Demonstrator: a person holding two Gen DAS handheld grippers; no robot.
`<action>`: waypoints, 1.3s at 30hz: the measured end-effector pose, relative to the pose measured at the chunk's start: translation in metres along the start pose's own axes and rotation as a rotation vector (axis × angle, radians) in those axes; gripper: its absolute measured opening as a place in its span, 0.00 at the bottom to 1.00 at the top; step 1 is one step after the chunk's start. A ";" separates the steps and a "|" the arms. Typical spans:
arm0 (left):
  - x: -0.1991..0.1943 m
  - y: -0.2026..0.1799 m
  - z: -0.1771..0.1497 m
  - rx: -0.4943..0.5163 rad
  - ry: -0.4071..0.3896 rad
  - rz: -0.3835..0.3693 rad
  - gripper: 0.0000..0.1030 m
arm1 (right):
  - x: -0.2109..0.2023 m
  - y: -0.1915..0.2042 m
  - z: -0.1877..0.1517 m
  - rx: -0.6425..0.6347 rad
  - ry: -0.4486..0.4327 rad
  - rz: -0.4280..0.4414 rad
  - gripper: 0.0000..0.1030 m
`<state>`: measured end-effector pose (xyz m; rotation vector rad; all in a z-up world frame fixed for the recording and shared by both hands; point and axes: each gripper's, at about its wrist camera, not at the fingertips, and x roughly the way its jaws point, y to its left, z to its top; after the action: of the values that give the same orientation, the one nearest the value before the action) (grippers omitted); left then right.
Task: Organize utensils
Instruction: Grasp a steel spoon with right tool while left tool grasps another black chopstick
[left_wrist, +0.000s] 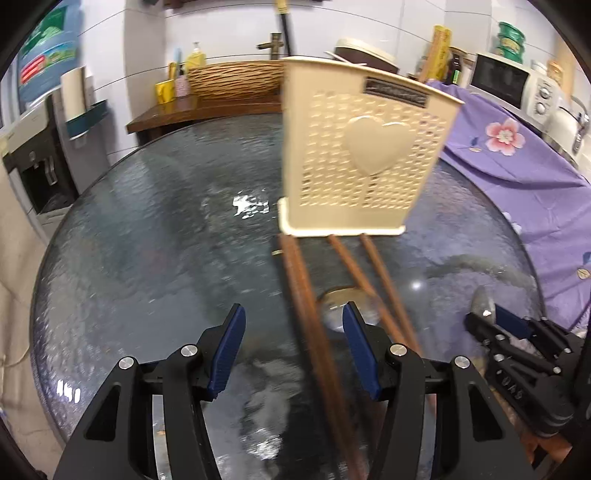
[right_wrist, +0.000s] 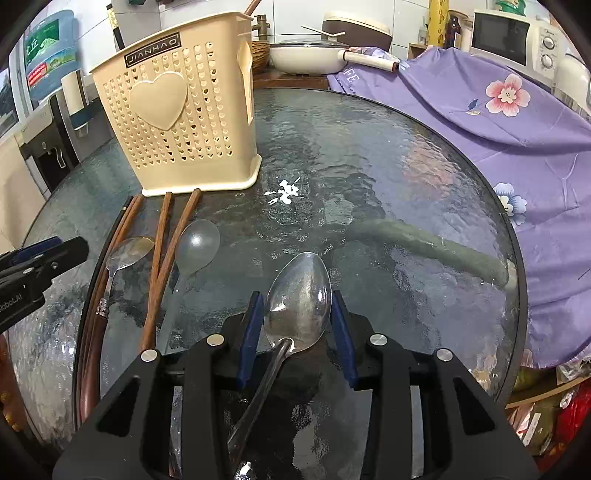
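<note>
Round glass table (right_wrist: 369, 155) is seen in a kitchen corner, with a purple cloth (right_wrist: 517, 155) at its 3 o'clock side and a microwave (right_wrist: 509, 37) behind. At about 11 o'clock in the right wrist view a cream holder (right_wrist: 177, 122) stands upright on the glass. In front of it, towards 8 o'clock, brown chopsticks (right_wrist: 162, 251), a small spoon (right_wrist: 127, 251) and a clear spoon (right_wrist: 195, 243) are laid side by side.

A metal spoon (right_wrist: 299, 295) lies between the pads of the right gripper (right_wrist: 297, 332), bowl pointing to 12 o'clock. The blue pads stand just beside the rim of the bowl on both sides; whether they already press on it cannot be told, so the grip is not counted as made. No earlier view is given.

In the left wrist view the left gripper (left_wrist: 291, 354) is held released, its jaws apart over a pair of chopsticks (left_wrist: 306, 314), which is not touched by either pad.

Some risks are judged from here. The spoon bowl is smooth and curved, so it may be squeezed out forwards, or turned in the pads, if it is clamped at the rim. The holder looks light and may be tipped if a utensil is pushed against its wall. The two grippers are near each other and may be knocked together.
</note>
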<state>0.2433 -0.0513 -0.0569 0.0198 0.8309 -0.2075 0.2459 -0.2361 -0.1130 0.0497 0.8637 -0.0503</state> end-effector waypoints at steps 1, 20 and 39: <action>0.001 -0.005 0.002 0.013 -0.002 -0.002 0.52 | 0.000 -0.001 0.000 0.002 0.001 0.000 0.26; 0.009 0.018 0.000 -0.009 0.010 0.102 0.48 | -0.002 -0.008 -0.001 0.085 0.009 0.024 0.58; 0.020 0.032 -0.008 0.023 0.060 0.113 0.44 | 0.000 0.003 -0.006 0.025 0.004 -0.013 0.61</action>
<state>0.2565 -0.0226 -0.0788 0.0951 0.8842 -0.1102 0.2419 -0.2326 -0.1166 0.0675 0.8675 -0.0735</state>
